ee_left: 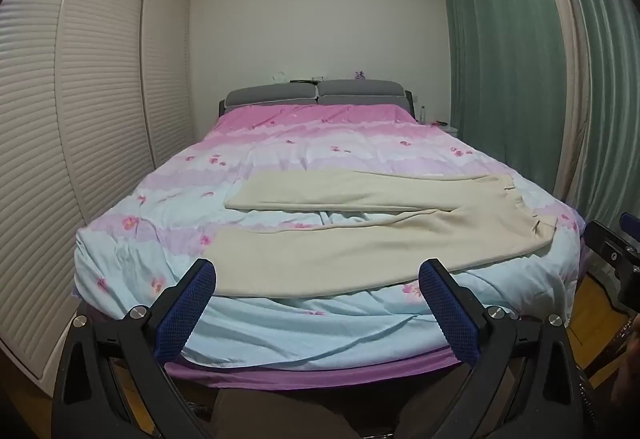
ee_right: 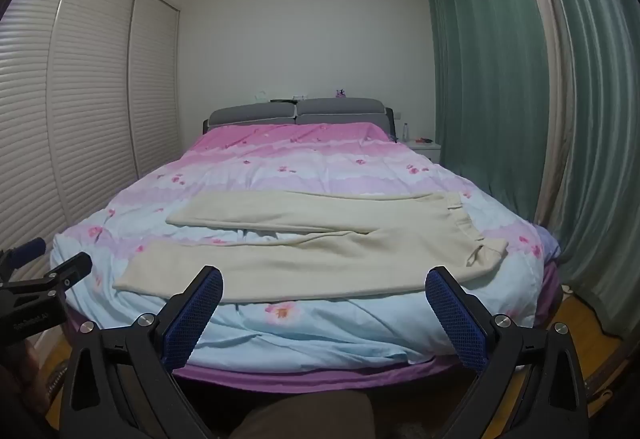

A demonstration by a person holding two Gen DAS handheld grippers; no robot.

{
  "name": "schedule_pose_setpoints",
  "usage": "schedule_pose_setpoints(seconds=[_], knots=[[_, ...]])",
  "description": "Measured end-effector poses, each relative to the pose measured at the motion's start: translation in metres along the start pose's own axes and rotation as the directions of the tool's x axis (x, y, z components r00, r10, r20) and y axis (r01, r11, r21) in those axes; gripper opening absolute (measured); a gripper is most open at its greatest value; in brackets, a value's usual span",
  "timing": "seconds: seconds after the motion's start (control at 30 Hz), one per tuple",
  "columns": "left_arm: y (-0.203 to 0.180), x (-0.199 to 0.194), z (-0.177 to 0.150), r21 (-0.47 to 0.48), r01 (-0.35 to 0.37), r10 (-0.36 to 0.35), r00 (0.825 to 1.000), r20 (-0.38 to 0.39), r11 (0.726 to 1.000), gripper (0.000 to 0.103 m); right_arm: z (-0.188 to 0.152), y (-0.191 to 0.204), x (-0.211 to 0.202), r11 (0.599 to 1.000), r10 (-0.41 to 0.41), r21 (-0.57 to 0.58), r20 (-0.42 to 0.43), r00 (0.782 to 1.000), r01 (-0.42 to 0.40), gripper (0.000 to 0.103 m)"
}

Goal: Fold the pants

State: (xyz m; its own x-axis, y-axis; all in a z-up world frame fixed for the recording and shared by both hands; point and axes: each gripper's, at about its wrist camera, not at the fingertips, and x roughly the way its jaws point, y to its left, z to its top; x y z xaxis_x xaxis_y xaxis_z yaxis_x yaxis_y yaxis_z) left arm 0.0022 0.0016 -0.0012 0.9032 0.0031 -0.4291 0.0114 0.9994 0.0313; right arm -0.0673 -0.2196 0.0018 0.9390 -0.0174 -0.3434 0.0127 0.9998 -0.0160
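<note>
Lying spread flat on the floral duvet point(ee_left: 280, 143) of the bed, the cream pants point(ee_left: 360, 239) face the left tool point(ee_left: 318, 279) and right tool point(ee_right: 324, 283), both spread, empty; neighbouring tool's label illegible.

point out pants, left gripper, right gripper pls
pants point(ee_left: 360, 247), left wrist view, middle of the near leg
left gripper point(ee_left: 318, 275), left wrist view, midway between its open fingertips
right gripper point(ee_right: 324, 281), right wrist view, midway between its open fingertips
</note>
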Motion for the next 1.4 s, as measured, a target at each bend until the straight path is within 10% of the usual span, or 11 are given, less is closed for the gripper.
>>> schedule_pose_setpoints(seconds=[1.4], knots=[[-0.002,-0.005,0.005,0.000,-0.005,0.005,0.999,0.033,1.000,0.103,0.003,-0.005,-0.003,1.000,0.002,0.010,0.004,1.000,-0.002,0.103]])
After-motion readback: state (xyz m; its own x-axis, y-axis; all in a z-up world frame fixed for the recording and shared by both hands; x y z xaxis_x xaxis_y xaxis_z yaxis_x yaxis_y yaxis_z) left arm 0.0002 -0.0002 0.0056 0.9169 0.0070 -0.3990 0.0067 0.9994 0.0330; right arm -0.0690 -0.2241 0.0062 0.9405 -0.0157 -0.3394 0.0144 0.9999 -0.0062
